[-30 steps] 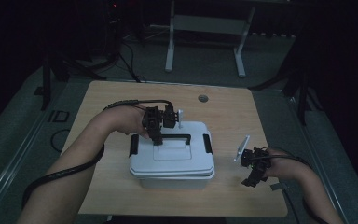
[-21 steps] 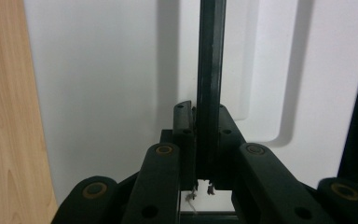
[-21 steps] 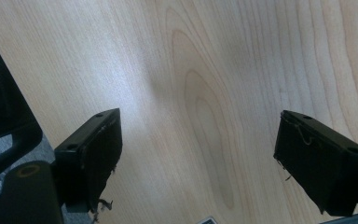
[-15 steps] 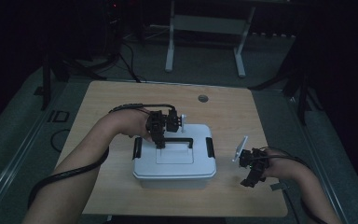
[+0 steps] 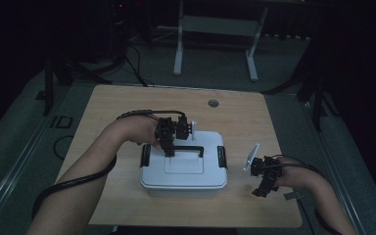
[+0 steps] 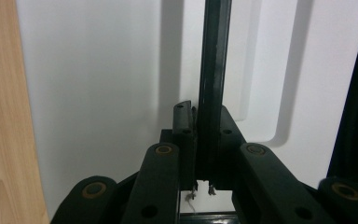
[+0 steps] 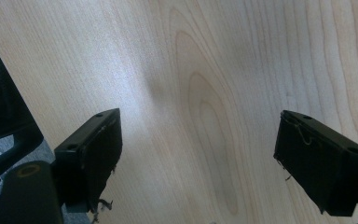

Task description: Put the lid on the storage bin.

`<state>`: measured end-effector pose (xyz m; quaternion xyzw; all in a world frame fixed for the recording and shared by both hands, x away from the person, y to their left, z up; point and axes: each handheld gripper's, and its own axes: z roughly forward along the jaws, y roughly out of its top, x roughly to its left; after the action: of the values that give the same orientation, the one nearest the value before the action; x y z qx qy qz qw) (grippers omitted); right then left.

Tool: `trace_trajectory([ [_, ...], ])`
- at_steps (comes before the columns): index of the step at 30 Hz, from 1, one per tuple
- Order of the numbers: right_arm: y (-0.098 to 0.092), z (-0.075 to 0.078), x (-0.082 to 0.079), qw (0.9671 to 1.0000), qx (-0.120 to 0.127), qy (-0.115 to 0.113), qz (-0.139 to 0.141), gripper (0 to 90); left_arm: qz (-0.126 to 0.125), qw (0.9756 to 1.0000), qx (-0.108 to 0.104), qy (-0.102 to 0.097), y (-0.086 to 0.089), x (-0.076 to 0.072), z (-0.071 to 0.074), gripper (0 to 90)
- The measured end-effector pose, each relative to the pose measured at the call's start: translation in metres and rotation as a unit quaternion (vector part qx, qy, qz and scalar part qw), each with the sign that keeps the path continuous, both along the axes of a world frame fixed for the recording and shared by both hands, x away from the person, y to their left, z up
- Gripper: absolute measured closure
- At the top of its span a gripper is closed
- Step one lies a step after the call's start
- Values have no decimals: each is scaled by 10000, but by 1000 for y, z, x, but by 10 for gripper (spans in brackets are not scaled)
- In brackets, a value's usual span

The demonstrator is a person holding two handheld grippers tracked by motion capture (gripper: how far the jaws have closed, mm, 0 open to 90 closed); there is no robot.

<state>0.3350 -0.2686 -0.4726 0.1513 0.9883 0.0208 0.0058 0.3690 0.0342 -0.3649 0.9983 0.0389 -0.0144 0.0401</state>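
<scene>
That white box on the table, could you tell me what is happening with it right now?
A person is working at a wooden table with a gripper in each hand. The left gripper is shut on the black handle on top of the white box, whose lid has a black latch at each end. The right gripper hangs open over bare wood to the right of the box, holding nothing. Whether the box is lifted off the table cannot be told from these views.
</scene>
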Motion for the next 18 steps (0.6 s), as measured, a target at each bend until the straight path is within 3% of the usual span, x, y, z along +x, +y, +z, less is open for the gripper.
trace_trajectory([
  [2,1,0,0,10000,-3,4,3,146,16,10000,-43,-39,1,-1,0,822],
  [7,3,0,0,10000,3,6,1,146,146,9994,-187,-260,5,2,2,686],
  [12,3,0,0,10000,1,13,16,146,308,9985,-326,-298,13,2,5,506],
  [16,3,0,0,10000,-6,0,7,146,560,9973,-375,-294,24,3,4,443],
  [18,3,1,0,10000,10,-8,5,146,779,9951,-499,-345,29,4,5,361],
])
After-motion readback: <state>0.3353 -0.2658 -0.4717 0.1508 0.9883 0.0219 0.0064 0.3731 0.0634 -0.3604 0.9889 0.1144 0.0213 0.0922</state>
